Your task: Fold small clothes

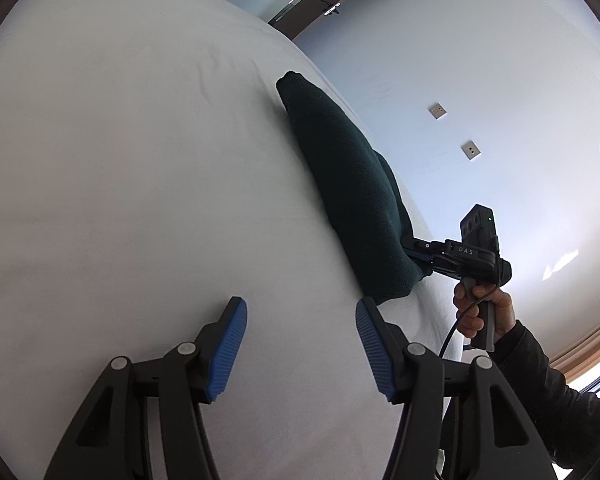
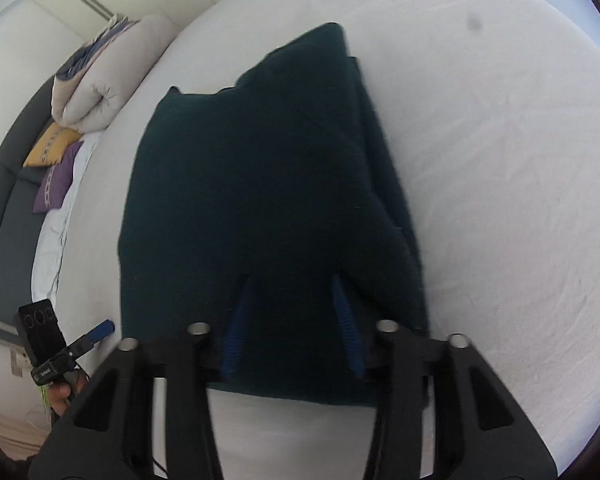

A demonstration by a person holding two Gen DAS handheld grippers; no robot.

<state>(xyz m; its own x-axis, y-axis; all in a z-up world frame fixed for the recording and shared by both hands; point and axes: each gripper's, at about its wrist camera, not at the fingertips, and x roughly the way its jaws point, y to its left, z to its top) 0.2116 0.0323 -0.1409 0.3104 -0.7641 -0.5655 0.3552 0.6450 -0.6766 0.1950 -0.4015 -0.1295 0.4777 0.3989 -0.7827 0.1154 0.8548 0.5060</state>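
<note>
Left wrist cam: sits behind left gripper (image 1: 300,344), low over white bed sheet (image 1: 120,200), looking fwd along fingers; frame tilted, wall w/ sockets (image 1: 437,111) at 2 o'clock. Dark green garment (image 1: 352,196) near, at 1 o'clock, seen edge-on. Right gripper (image 1: 418,254) at 3 o'clock, at garment's near end.

Right wrist cam: behind right gripper (image 2: 292,316), v. close above garment (image 2: 260,208), which fills centre. Pillows (image 2: 96,76) at 10 o'clock; left gripper (image 2: 100,330) at 8 o'clock.

Shared: garment, sheet, each other's gripper
</note>
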